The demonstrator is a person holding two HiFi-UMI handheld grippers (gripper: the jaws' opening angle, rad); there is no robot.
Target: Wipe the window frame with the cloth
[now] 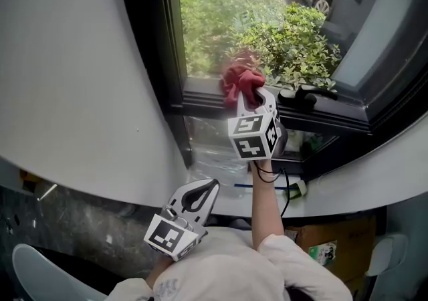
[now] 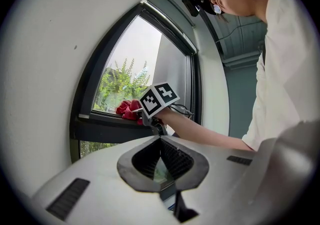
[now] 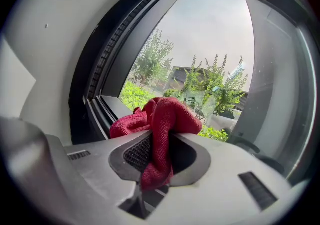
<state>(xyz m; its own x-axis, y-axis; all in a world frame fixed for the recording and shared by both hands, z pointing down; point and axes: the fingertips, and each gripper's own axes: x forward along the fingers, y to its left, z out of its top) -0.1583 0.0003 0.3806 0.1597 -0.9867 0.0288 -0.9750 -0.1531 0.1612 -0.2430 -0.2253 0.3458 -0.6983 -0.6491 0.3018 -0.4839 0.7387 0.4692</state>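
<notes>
**A:** Where's the cloth?

**B:** The red cloth (image 3: 162,119) sits at the centre of the head view, wadded up. The right gripper (image 1: 257,100) has its jaws clamped on a fold. The loose bulk spills over the tips and seems to rest on the lower rail of the frame (image 1: 200,102).

**A:** How will it handle?

**B:** Soft, light and floppy, I'd judge, and not fragile. It could still drag out of the pinch if it snags on an edge. The best hold is a thick fold deep between the jaws, with a wad left ahead of the tips to press along the rail.

**A:** Anything near it?

**B:** A black handle (image 1: 307,95) lies on the rail just to its right.

**A:** And the other gripper?

**B:** The left gripper (image 1: 200,194) is at lower left, well apart from the window. Its jaws are closed together on nothing.
</notes>
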